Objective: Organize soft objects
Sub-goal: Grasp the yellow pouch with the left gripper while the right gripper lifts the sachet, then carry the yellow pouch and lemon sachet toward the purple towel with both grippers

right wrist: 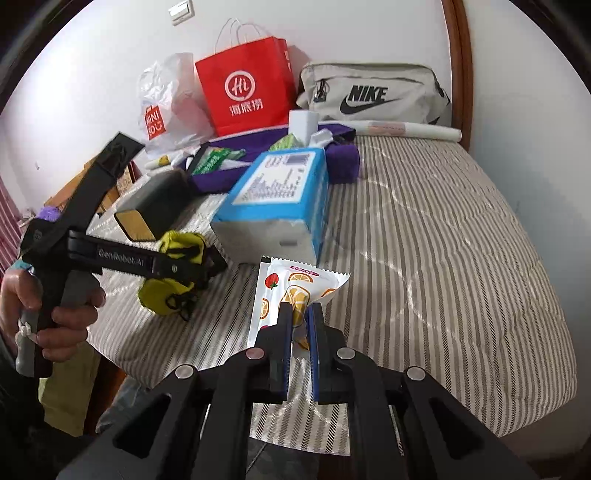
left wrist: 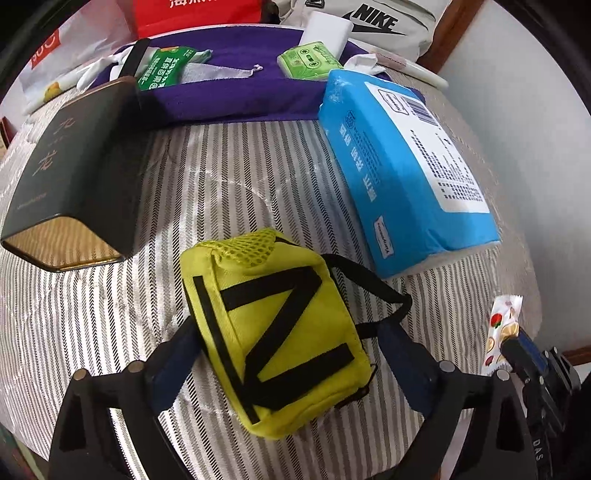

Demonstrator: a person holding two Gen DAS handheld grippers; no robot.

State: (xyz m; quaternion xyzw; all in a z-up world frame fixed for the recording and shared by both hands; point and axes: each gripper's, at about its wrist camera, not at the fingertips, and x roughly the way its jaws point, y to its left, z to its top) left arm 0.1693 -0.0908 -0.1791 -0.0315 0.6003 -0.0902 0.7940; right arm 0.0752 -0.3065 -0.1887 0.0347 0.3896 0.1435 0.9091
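Note:
My left gripper (left wrist: 284, 336) is shut on a yellow pouch (left wrist: 273, 328) with black stripes and holds it just above the striped bed (left wrist: 221, 173). The pouch also shows in the right wrist view (right wrist: 173, 273), with the left gripper (right wrist: 184, 266) clamped on it. My right gripper (right wrist: 299, 314) is shut on a white fruit-print snack packet (right wrist: 284, 288) over the bed's front edge; the packet shows at the right in the left wrist view (left wrist: 498, 332). A blue tissue pack (left wrist: 402, 166) lies on the bed beyond both; it also shows in the right wrist view (right wrist: 277, 199).
A dark box (left wrist: 66, 173) lies at the left. A purple cloth (left wrist: 236, 96) at the back holds green packets (left wrist: 166, 66) and a white block (left wrist: 325, 33). A red paper bag (right wrist: 243, 88), a plastic bag (right wrist: 166, 103) and a Nike bag (right wrist: 369, 92) stand along the wall.

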